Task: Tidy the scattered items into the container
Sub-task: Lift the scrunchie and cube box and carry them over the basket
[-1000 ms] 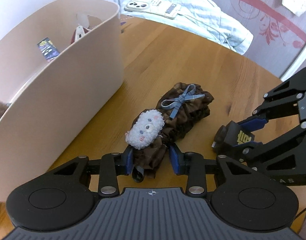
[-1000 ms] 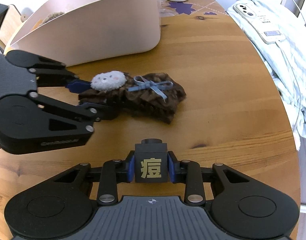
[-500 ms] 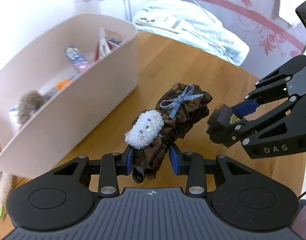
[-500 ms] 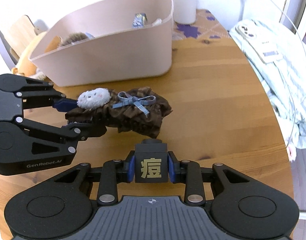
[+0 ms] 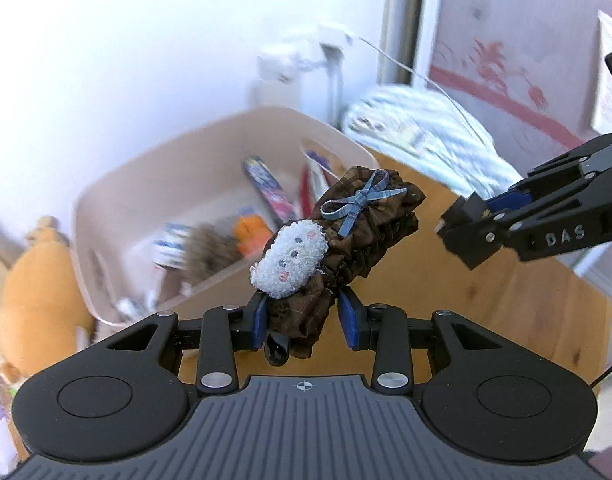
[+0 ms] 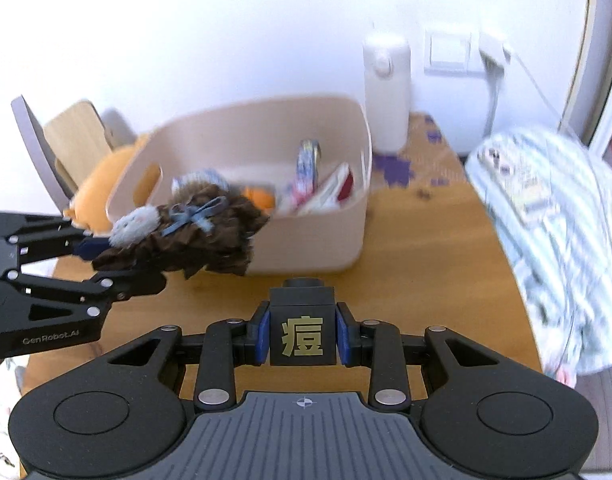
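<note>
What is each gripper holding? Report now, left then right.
Left gripper: closed on the brown scrunchie, held in the air.
Right gripper: closed on the black block.

Home room, wooden table (image 6: 446, 248), striped bedding (image 6: 554, 216), wall switch (image 6: 446, 50), plush toy (image 5: 33, 292)

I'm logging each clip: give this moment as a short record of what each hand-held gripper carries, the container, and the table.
left hand-held gripper: shut on brown ruffled cloth piece with blue bow and white fuzzy patch, held off the table
right hand-held gripper: shut on black cube with a gold character
container: beige tub, open, already holds a furry item, packets, an orange item
table: wooden; striped cloth at its right edge
</note>
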A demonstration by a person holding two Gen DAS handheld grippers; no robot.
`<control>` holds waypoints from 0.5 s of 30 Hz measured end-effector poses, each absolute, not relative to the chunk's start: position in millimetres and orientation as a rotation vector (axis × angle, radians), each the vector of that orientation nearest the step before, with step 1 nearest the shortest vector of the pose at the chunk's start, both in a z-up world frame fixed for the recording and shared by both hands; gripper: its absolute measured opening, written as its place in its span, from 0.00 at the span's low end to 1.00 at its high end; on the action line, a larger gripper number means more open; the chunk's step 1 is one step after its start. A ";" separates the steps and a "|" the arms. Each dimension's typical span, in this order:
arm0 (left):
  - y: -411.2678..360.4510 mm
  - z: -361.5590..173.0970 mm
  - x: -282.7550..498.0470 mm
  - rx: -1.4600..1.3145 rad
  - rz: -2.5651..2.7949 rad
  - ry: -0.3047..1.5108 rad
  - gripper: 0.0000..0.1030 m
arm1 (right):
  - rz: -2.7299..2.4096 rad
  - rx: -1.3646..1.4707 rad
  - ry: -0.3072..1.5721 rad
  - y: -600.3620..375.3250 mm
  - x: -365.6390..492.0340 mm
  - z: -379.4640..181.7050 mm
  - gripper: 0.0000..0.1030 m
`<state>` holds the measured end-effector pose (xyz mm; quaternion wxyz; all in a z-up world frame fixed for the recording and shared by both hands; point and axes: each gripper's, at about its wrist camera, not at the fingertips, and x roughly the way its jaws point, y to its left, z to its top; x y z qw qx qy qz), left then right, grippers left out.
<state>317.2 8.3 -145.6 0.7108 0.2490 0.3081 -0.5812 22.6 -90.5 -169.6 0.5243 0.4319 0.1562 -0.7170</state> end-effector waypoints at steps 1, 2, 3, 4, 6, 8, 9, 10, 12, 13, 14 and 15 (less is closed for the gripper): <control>9.4 -141.5 321.8 0.539 -1.273 0.678 0.36 | -1.719 1.018 0.369 -92.6 22.4 -163.4 0.28; 9.9 -137.6 326.2 0.524 -1.253 0.670 0.36 | -1.722 1.004 0.366 -94.6 20.6 -158.1 0.28; 9.6 -134.0 329.9 0.507 -1.234 0.662 0.36 | -1.724 0.989 0.364 -99.4 18.0 -153.7 0.28; 9.2 -130.9 333.6 0.490 -1.220 0.658 0.36 | -1.725 0.975 0.362 -105.0 15.5 -149.5 0.28; 6.9 -126.0 342.2 0.457 -1.199 0.663 0.36 | -1.728 0.954 0.357 -113.9 11.4 -143.5 0.28; 4.0 -123.3 349.4 0.436 -1.177 0.670 0.36 | -1.731 0.939 0.354 -123.4 7.2 -139.5 0.28; 2.3 -122.6 353.2 0.430 -1.168 0.672 0.36 | -1.730 0.932 0.354 -128.3 5.2 -137.9 0.28; 0.3 -122.3 356.9 0.424 -1.160 0.676 0.36 | -1.729 0.926 0.354 -132.7 3.8 -136.3 0.28; -3.4 -122.7 364.4 0.413 -1.151 0.691 0.36 | -1.727 0.918 0.352 -140.8 0.9 -133.7 0.28; -6.1 -124.0 367.6 0.409 -1.145 0.699 0.36 | -1.725 0.915 0.351 -145.5 -0.6 -132.4 0.28; -9.2 -125.5 371.0 0.407 -1.137 0.707 0.36 | -1.725 0.914 0.349 -150.4 -2.5 -132.7 0.28; -12.3 -127.4 374.3 0.404 -1.132 0.715 0.36 | -1.724 0.914 0.348 -153.4 -3.2 -133.2 0.28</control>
